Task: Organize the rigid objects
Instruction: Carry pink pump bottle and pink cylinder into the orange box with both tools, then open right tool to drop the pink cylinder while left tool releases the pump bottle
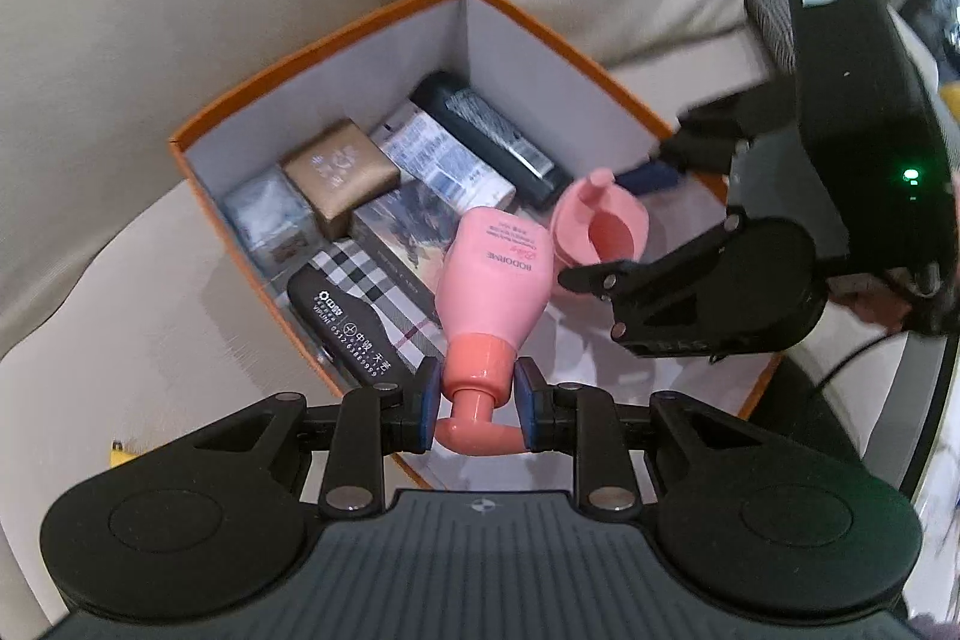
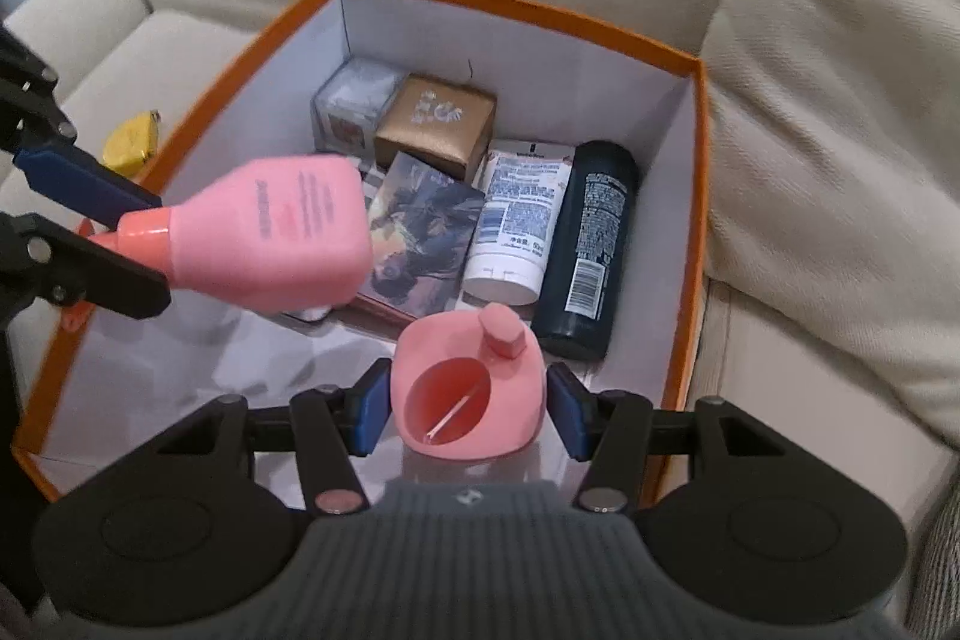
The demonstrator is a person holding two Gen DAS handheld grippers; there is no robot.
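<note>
An orange box with white inner walls sits on a beige sofa. My left gripper is shut on the neck of a pink pump bottle, which hangs over the box's near left part. My right gripper is shut on a pink cup-shaped container with a small knob, held over the box's near right side. Inside lie a gold box, a white tube, a dark bottle, a picture box and a plaid pack.
Sofa cushions rise close behind and to the right of the box. A yellow object lies on the seat left of the box. A clear cube and a black case are also in the box. White floor shows in its near part.
</note>
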